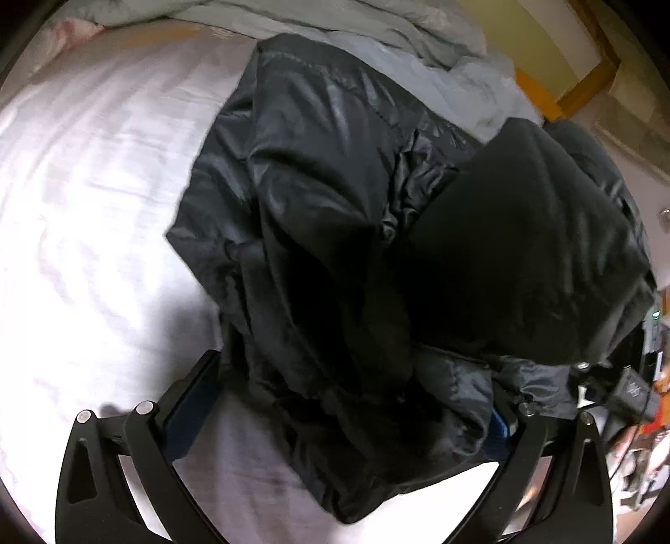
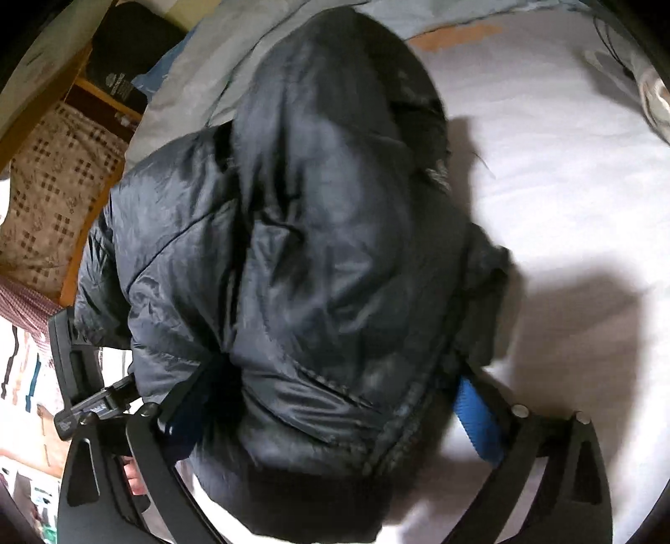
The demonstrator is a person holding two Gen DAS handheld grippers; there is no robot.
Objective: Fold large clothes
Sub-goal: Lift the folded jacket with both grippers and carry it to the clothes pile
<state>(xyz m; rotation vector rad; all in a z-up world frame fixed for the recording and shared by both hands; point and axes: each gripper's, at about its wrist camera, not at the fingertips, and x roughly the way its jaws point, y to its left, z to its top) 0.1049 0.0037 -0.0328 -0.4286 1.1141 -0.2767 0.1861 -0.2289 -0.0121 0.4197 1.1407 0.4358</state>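
Jacket [image 1: 335, 234] fabric fills most of what I see from both tools: a black puffy jacket, bunched and partly folded, lying on the white sheet [image 1: 96, 201] of a bed.

From my left gripper [image 1: 347, 397], the jaws stand spread wide, one blue-padded finger [image 1: 190, 418] on the left over bare sheet, the other at the right half buried by the jacket's near folds. The near end of the jacket lies between the fingers, but the left pad does not press on it, so I hold nothing there. Left of the jacket the sheet is broad and bare, good open room. On the far side a rumpled grey duvet [image 1: 377, 29] crowds the jacket's far edge. To the right the bed ends; a wooden frame [image 1: 586, 83] and a cluttered floor show beyond.

From my right gripper [image 2: 331, 414], the jaws are likewise wide apart. The jacket's near hem runs between them; the blue pad [image 2: 477, 422] on the right stands clear of the cloth, while the left finger is partly hidden under it, and nothing is gripped. To the right lies open white sheet with dark shadows. To the left the jacket hangs over the bed's edge, near a patterned cushion [image 2: 54, 201] and wooden rail. My other tool [image 2: 79, 376] shows at the jacket's left edge.
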